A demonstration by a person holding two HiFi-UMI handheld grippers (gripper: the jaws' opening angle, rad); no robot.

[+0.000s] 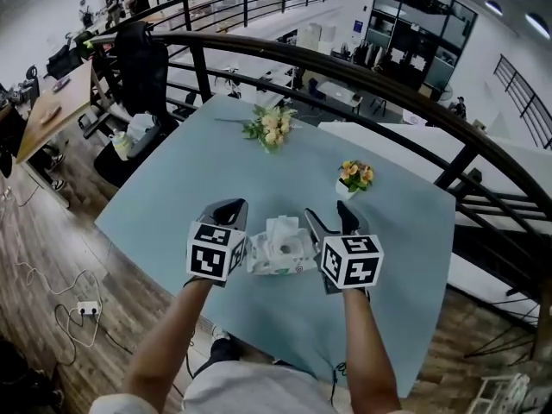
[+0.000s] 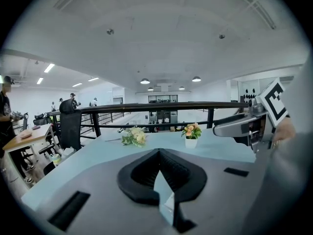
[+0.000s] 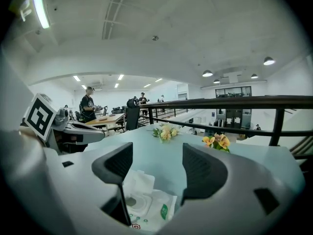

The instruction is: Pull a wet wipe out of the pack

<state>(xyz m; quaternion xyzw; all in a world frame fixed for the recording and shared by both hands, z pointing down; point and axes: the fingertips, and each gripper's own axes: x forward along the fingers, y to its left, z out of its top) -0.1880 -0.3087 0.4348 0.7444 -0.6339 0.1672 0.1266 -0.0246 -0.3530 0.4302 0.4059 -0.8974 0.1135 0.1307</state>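
Pack lies on the bench, lid flap up, opening exposed. L gripper sits just left of the pack, jaws pressed together w/ nothing btwn them. R gripper hangs just right of and above the pack, jaws spread, empty. Step is prob. the reach. Tip R gripper down over the opening, pinch only the top sheet, pull straight up. Press L gripper on the pack's edge so it doesn't lift.

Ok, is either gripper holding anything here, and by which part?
Nothing is held. The left gripper has its jaws closed together, empty, beside the wet wipe pack; the right gripper has its jaws apart over the pack.
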